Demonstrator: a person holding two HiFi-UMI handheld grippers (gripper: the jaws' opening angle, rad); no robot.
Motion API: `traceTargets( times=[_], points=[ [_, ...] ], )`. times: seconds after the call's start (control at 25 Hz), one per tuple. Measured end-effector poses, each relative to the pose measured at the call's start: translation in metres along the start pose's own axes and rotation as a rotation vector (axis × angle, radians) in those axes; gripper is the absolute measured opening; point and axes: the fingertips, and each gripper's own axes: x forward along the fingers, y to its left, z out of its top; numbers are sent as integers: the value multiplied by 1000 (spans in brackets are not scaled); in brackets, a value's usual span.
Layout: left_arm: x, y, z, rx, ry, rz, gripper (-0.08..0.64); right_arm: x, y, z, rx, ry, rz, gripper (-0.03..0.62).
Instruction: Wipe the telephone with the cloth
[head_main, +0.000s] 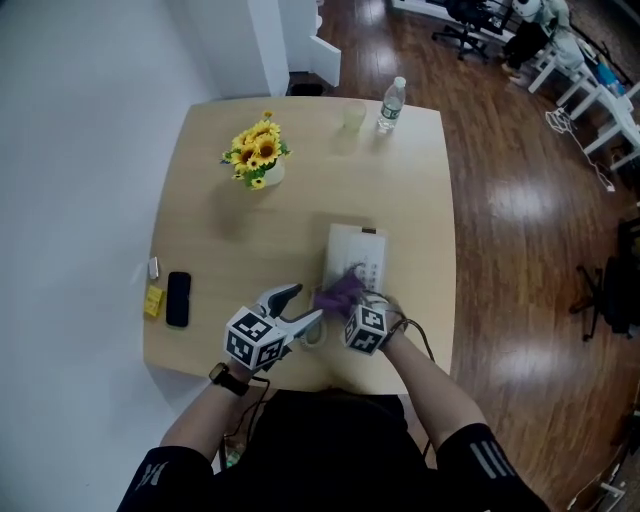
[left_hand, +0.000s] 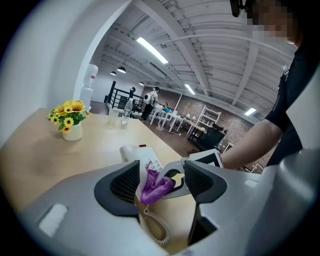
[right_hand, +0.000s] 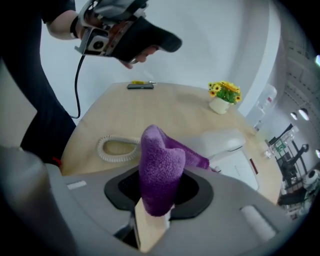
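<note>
A white desk telephone (head_main: 358, 250) lies on the wooden table (head_main: 220, 235), its coiled cord (head_main: 313, 335) looping toward the near edge. My right gripper (head_main: 352, 303) is shut on a purple cloth (head_main: 340, 288), which rests against the telephone's near end. In the right gripper view the cloth (right_hand: 160, 167) bulges up out of the jaws, with the handset (right_hand: 220, 142) and cord (right_hand: 117, 147) just beyond. My left gripper (head_main: 305, 303) hovers left of the cloth, jaws apart with nothing gripped. Through its gap in the left gripper view I see the cloth (left_hand: 156, 186) and telephone (left_hand: 145, 157).
A vase of sunflowers (head_main: 258, 158) stands at the far left. A water bottle (head_main: 391, 105) and a clear cup (head_main: 353, 118) sit at the far edge. A black mobile phone (head_main: 178, 298) and a yellow item (head_main: 153, 301) lie near the left edge.
</note>
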Motion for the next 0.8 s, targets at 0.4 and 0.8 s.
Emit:
traceTargets(
  times=[0.4, 0.8],
  points=[
    [26, 15, -7, -30, 85, 79, 276, 1, 64, 1, -39, -17, 263, 130],
    [120, 66, -17, -119, 234, 267, 278, -100, 36, 3, 308, -314, 76, 133]
  ],
)
